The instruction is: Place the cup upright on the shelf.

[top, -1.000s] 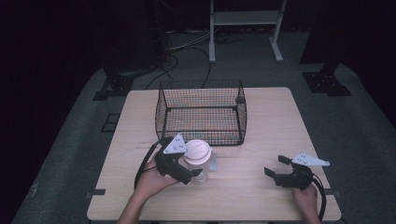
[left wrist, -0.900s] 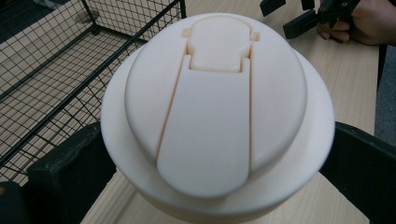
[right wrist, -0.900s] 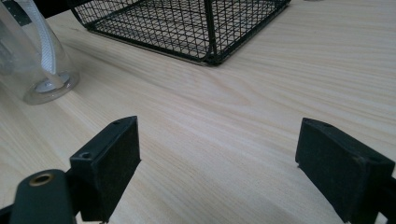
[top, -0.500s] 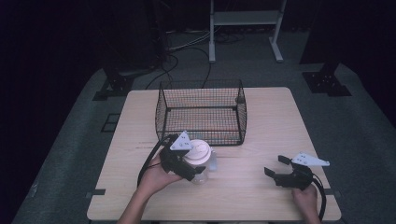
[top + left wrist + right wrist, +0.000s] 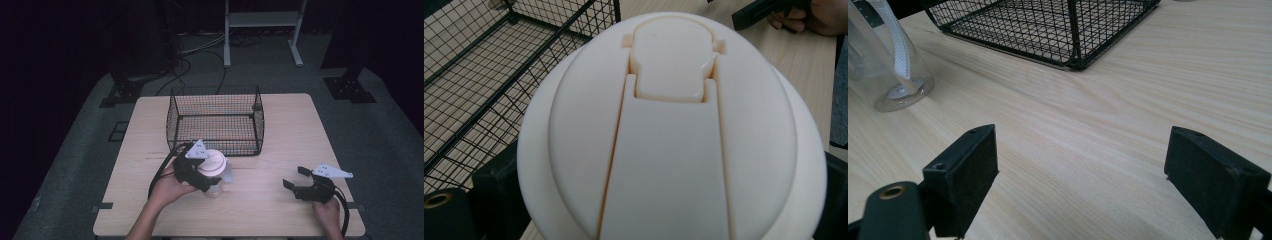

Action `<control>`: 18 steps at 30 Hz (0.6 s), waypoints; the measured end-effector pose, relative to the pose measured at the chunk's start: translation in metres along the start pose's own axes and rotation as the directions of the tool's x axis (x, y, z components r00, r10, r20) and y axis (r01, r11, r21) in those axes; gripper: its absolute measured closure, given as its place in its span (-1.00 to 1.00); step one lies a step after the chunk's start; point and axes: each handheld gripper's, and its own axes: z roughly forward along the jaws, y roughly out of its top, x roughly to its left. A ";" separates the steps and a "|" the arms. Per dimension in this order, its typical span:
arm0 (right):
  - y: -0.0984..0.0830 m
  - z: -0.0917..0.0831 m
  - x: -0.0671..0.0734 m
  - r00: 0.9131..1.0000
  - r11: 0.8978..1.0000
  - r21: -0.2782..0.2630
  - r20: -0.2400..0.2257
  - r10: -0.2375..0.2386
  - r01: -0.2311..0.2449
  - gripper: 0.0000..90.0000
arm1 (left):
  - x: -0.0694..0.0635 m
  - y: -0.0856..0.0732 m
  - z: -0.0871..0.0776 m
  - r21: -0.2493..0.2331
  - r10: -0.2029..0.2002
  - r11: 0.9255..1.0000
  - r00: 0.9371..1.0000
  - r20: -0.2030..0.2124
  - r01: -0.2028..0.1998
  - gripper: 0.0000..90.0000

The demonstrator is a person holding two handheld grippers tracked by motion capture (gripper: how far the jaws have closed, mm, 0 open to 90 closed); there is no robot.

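At the near edge of the wooden table (image 5: 280, 125), the right gripper (image 5: 300, 186) is held low with its jaws spread wide apart and nothing between them. To its left, the left gripper (image 5: 209, 175) is clamped around a clear jar (image 5: 220, 180) with a white lid (image 5: 674, 130), which is seen just in front of the black wire basket (image 5: 215, 120) standing farther back on the table.

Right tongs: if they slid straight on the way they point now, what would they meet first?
Probably the wire basket; bare table lies before the open right tongs, with the clear cup off to one side. Depth is uncertain.
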 end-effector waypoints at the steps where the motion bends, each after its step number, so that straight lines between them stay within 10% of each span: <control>1: 0.000 0.000 0.000 1.000 1.000 0.000 0.000 0.000 0.000 -0.71 | 0.000 0.000 0.000 0.006 0.001 1.000 1.000 -0.002 -0.001 -0.90; 18: 0.000 0.000 0.000 1.000 1.000 0.001 0.001 0.001 -0.001 -0.71 | -0.003 0.009 0.001 0.048 0.022 0.999 1.000 0.020 -0.023 -0.89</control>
